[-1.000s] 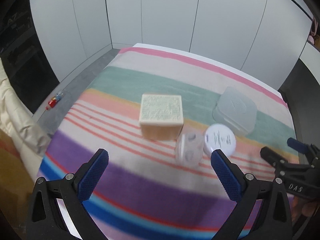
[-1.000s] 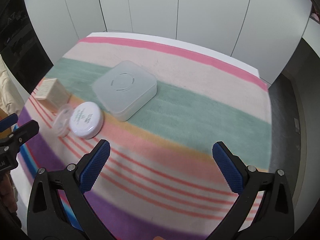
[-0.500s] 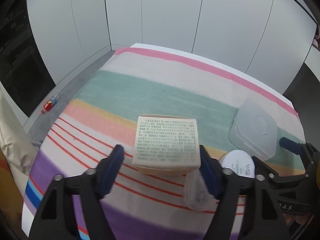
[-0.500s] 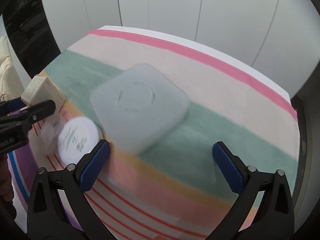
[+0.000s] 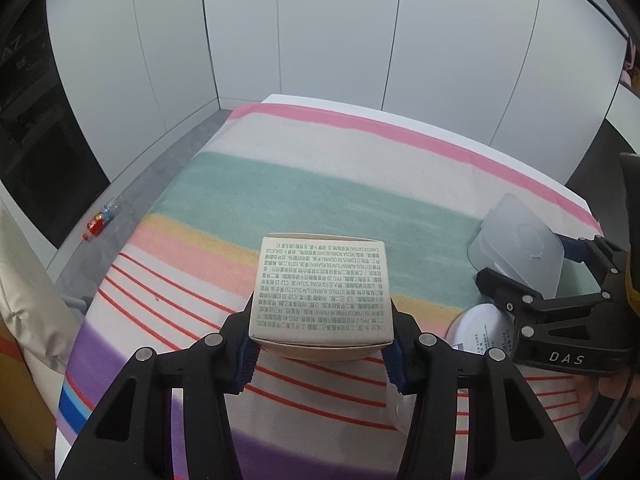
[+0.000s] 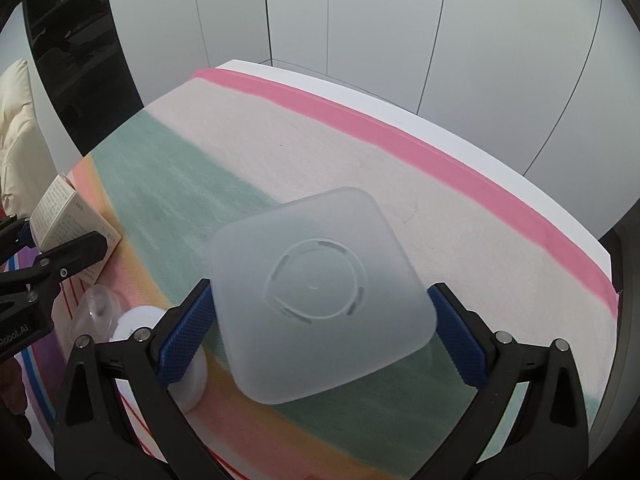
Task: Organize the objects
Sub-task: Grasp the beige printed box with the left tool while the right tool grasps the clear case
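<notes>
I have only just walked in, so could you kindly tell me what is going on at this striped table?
A person works two hand-held tongs. The left tongs have just been closing and now clamp the printed cardboard box. The right tongs have begun closing around the frosted square container; whether their pads press on it is unclear. A white round jar and a clear cap lie on the striped cloth.

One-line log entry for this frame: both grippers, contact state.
left gripper: closing on printed carton, pads touching | right gripper: closing around frosted square container, contact unclear
</notes>
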Motion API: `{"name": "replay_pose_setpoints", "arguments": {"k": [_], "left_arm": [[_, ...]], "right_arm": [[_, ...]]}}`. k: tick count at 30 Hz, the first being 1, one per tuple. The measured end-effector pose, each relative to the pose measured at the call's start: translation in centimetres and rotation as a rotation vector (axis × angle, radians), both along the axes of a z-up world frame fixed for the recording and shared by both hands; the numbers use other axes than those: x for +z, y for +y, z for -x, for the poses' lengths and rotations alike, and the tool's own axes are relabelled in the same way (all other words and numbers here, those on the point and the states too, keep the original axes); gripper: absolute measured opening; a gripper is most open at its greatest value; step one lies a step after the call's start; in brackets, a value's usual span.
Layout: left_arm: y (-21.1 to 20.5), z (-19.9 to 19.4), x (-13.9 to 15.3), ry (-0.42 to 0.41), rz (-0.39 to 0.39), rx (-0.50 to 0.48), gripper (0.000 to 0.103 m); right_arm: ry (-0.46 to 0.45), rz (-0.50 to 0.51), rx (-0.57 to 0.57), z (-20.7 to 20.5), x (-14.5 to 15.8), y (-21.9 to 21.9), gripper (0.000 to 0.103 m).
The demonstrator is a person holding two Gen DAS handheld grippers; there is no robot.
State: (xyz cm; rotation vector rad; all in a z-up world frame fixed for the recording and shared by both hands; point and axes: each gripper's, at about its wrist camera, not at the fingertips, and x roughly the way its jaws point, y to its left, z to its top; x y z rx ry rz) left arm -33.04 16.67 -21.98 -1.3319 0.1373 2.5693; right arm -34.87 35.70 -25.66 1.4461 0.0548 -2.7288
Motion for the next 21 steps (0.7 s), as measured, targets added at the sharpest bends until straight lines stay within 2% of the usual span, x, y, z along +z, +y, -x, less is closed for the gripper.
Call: {"name": "replay_pose_setpoints", "arguments": {"k": [3, 10, 21], "left_arm": [[0.0, -0.2, 0.3, 0.002, 0.004, -0.005, 0.051], [0.6, -1.2, 2.1, 0.022, 0.011, -0.036, 0.051], [1.5, -3.9, 5.7, 0.039, 0.015, -0.054, 0.051]], "right_arm": [[0.002, 0.001, -0.001, -0.2, 0.3, -0.3, 0.090], [-0.014, 0.012, -0.038, -1.5, 1.4, -0.3, 0.089], [0.007, 0.033, -0.117, -6.0, 6.1, 0.8, 0.089]]}}
